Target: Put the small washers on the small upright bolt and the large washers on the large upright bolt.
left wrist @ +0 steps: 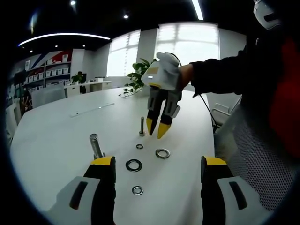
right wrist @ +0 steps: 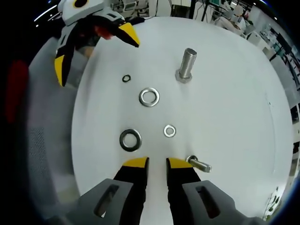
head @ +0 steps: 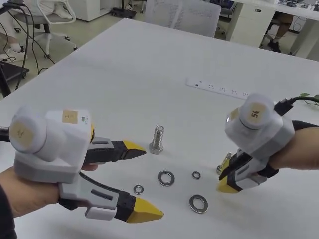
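Your left hand-held gripper (head: 142,179): jaws wide apart, empty. Your right hand-held gripper (right wrist: 157,164): jaws almost together, empty, tips just beside small bolt (right wrist: 199,164). Careless swing likely topples it. Washers (head: 166,178) flat on desk (head: 124,74), between bolts, near large bolt (head: 157,139); thin rims may slip from your pinch.

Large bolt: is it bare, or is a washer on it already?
Bare. The large bolt stands upright with its shaft clear; both large washers and both small washers lie flat on the table.
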Demonstrator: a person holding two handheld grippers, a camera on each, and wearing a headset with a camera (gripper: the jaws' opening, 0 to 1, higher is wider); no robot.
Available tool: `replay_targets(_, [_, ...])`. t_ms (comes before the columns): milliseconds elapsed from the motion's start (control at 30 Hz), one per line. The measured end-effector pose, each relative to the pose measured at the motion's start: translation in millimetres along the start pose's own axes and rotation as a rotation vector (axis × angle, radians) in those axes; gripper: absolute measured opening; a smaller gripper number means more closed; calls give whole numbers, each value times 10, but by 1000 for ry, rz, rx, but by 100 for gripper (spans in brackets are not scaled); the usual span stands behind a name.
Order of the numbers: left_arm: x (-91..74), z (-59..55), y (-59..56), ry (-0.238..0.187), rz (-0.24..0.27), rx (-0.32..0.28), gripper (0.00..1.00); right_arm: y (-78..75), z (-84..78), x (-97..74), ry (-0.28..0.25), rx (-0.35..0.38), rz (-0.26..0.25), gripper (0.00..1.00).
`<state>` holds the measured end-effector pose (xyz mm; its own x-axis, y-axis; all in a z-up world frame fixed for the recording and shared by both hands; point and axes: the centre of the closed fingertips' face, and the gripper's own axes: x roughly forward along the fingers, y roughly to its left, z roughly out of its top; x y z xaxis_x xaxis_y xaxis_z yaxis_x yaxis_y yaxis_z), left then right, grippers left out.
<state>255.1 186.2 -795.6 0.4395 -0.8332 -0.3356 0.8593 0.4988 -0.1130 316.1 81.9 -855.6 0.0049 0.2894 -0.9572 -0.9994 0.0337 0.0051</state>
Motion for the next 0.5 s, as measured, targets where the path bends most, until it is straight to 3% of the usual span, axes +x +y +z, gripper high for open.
replay_targets(500, [-10, 25, 26, -11, 9, 2, 73, -46, 332, 125, -19, -66, -15, 17])
